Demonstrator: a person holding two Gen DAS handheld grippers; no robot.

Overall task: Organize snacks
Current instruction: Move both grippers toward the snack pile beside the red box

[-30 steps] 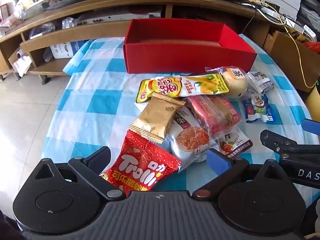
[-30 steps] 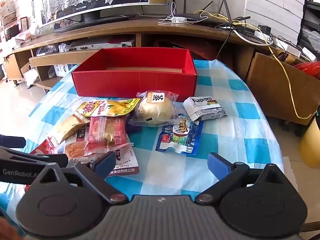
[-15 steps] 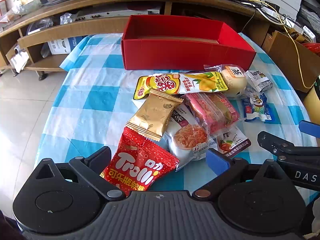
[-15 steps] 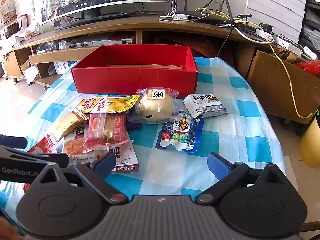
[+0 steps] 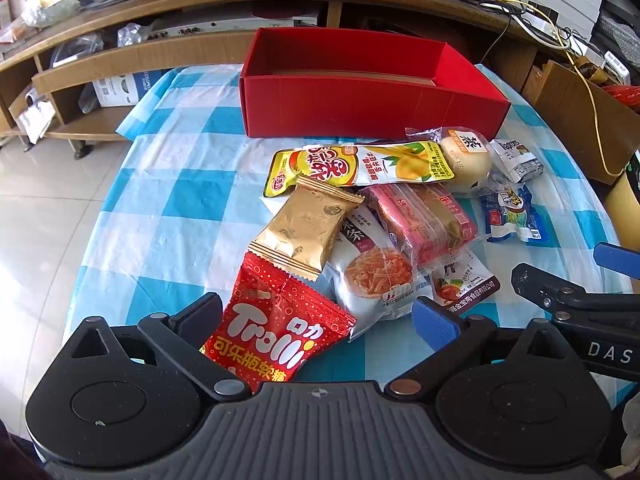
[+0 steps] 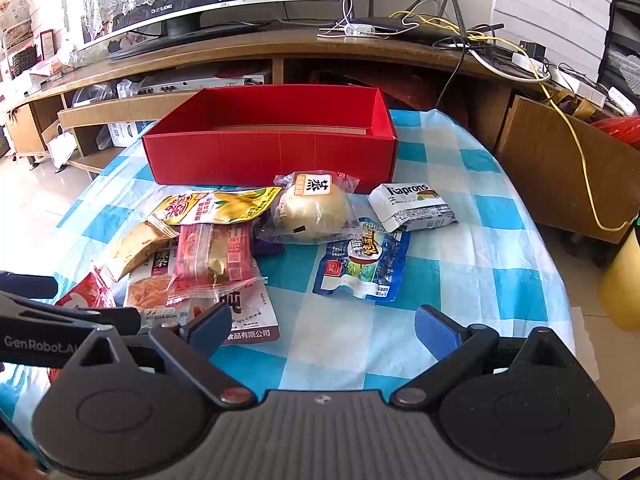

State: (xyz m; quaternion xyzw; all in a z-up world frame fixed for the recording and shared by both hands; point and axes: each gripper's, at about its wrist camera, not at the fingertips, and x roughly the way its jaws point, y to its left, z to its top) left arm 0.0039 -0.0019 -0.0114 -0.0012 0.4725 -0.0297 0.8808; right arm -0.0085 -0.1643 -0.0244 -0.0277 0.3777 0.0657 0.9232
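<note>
Count: 1 red box (image 5: 372, 100), 9 snack packets (image 5: 400, 216) on the tabletop (image 5: 180, 208). By type: 8 flat pouches, 1 wrapped bun (image 6: 314, 208). 2 grippers.

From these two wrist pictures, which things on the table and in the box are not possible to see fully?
- Floor of the red box: in both wrist views the front wall hides most of it, so any contents cannot be told.
- Trolli bag: left wrist view, its lower edge is hidden behind the left gripper; right wrist view shows only a corner.
- White noodle-picture pack: partly covered by the gold packet and the pink pack.
</note>
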